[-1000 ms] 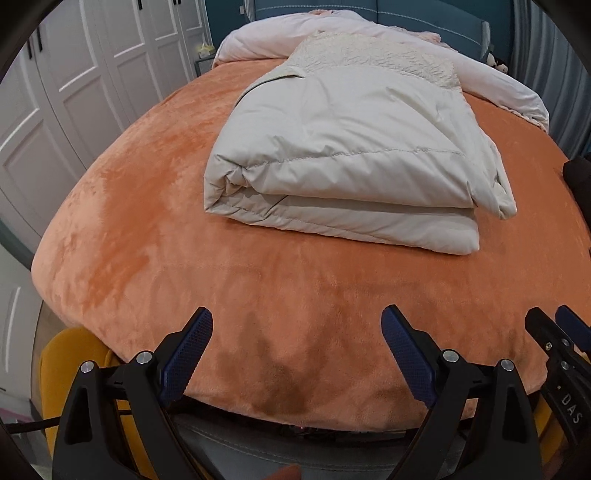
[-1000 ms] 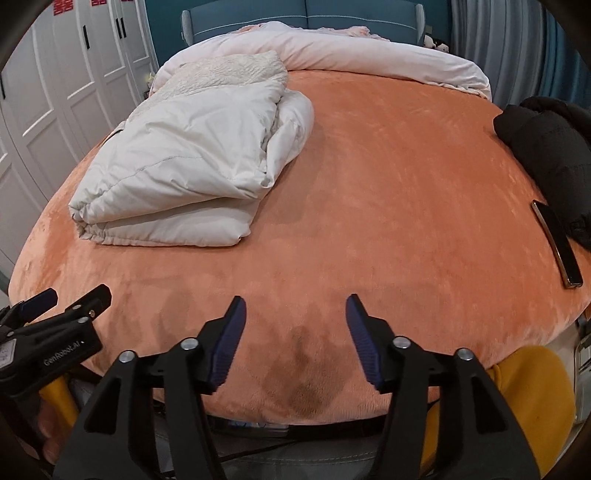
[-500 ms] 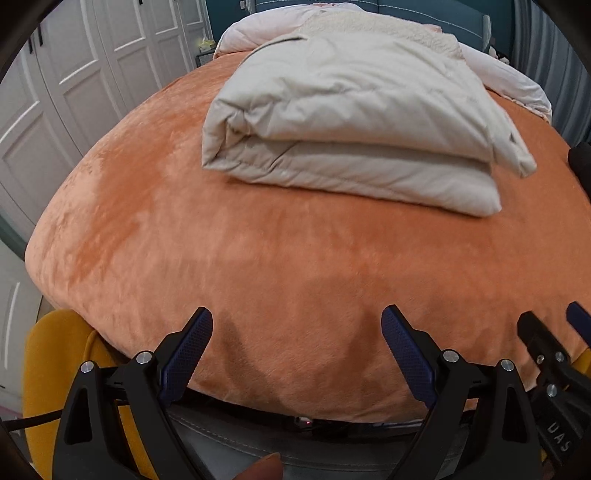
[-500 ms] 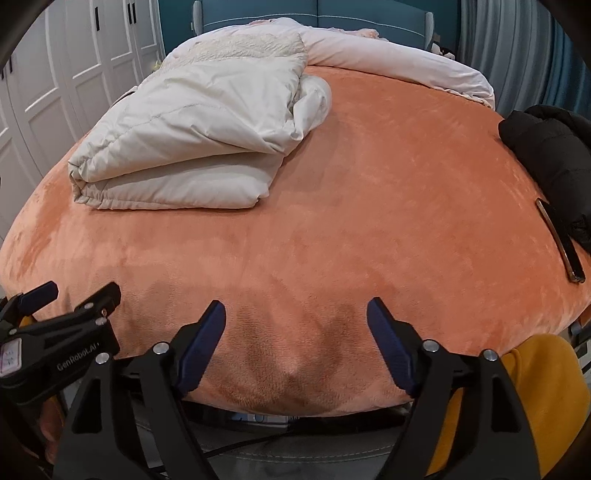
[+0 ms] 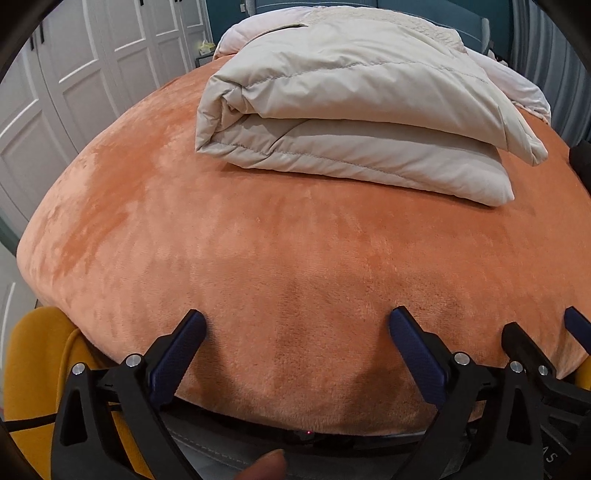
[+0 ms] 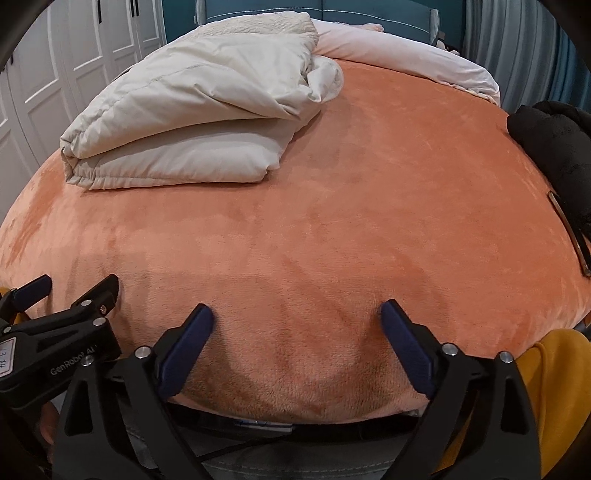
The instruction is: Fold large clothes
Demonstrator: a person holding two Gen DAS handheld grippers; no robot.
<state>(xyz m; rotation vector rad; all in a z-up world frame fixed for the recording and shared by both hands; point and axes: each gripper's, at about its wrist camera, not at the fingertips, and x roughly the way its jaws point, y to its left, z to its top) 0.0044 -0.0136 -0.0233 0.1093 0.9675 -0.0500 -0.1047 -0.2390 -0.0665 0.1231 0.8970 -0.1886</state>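
Observation:
A cream padded garment (image 5: 354, 122) lies folded in a thick stack on the orange bed cover (image 5: 258, 258), far side of the bed; in the right wrist view the same folded garment (image 6: 199, 125) sits at the upper left. My left gripper (image 5: 297, 326) hangs low over the near edge of the bed, its jaws still opening, nothing between them. My right gripper (image 6: 297, 319) is beside it at the same edge, jaws also opening and bare. Each gripper shows in the other's view: the right gripper (image 5: 543, 343) at lower right, the left gripper (image 6: 77, 291) at lower left.
A black garment (image 6: 554, 147) and a dark flat phone (image 6: 570, 236) lie at the bed's right side. A pale pink duvet (image 6: 406, 59) lies along the teal headboard (image 6: 369, 11). White wardrobe doors (image 5: 74, 74) stand on the left. Yellow fabric (image 5: 29, 369) shows below the bed edge.
Both grippers have sunk toward the near bed edge, so the folded garment looks higher and flatter. The right gripper's jaws have spread much wider; the left's opened slightly.

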